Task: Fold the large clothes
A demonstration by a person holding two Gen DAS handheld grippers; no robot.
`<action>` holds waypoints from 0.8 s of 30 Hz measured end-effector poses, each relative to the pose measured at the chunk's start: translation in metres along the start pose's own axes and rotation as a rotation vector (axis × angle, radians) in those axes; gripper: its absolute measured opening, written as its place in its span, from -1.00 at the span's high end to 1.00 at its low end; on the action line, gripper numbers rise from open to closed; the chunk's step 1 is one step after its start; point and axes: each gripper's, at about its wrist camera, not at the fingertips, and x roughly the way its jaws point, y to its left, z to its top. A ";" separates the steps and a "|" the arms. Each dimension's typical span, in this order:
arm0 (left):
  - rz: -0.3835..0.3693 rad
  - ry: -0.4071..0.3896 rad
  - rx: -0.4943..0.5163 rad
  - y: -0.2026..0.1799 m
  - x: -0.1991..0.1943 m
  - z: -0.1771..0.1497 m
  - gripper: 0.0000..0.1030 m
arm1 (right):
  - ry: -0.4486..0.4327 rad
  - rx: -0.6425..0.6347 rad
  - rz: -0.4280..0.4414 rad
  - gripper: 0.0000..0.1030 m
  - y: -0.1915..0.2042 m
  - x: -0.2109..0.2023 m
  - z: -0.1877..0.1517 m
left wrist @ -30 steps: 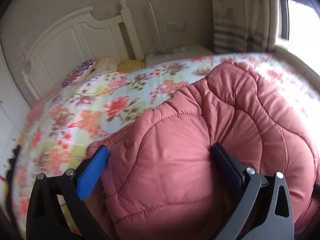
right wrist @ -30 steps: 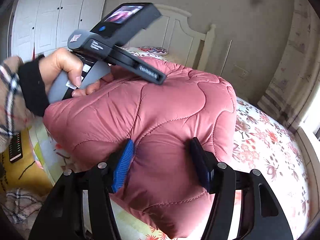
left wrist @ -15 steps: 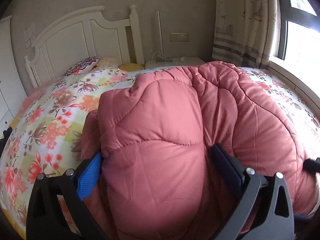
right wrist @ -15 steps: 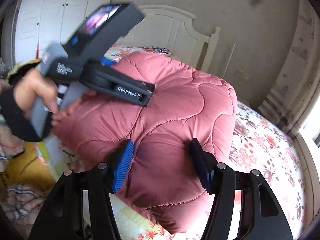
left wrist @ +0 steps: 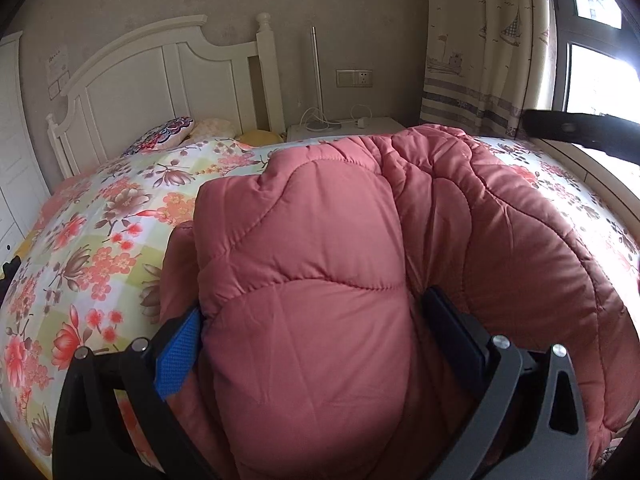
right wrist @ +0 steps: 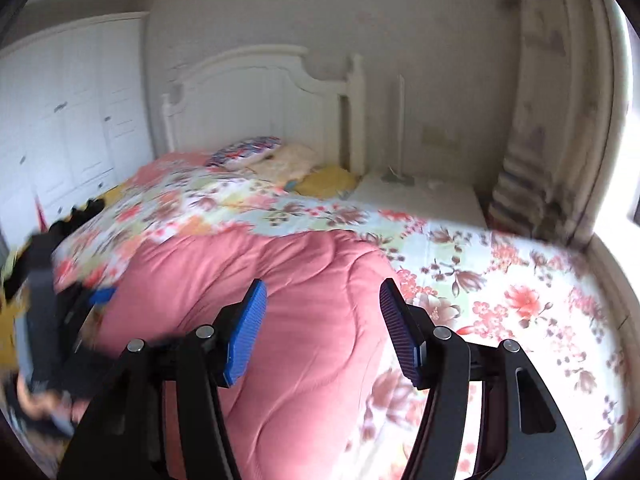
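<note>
A pink quilted padded garment [left wrist: 500, 240] lies bunched on the flowered bedspread [left wrist: 100, 220]. My left gripper [left wrist: 316, 340] is shut on a thick fold of it; the padding bulges between the blue pad [left wrist: 178, 356] and the dark finger. In the right wrist view the same garment [right wrist: 320, 280] lies below and beyond my right gripper [right wrist: 322, 334], which is open with both pads bare and nothing between them. The left gripper [right wrist: 40, 300] shows as a blur at the far left, a hand under it.
A white headboard [left wrist: 160, 80] and pillows [left wrist: 168, 140] stand at the far end of the bed. A white nightstand [left wrist: 344, 128] with a cable sits beside it, and a curtain and window [left wrist: 592, 60] are on the right. White wardrobes [right wrist: 60, 120] line the left wall.
My right gripper has come up and off the garment, which was between its pads before, and swung to the right. The left gripper keeps its grip and has held still lately.
</note>
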 end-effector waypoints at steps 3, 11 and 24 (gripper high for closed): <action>0.003 0.000 -0.002 0.001 0.000 0.000 -0.96 | 0.101 0.024 0.011 -0.14 -0.002 0.042 0.003; -0.048 0.004 -0.081 0.017 -0.007 -0.003 -0.96 | 0.297 -0.012 -0.054 -0.40 0.005 0.078 -0.024; -0.411 0.125 -0.556 0.105 -0.012 -0.063 -0.96 | 0.360 0.393 0.455 -0.87 -0.039 0.009 -0.091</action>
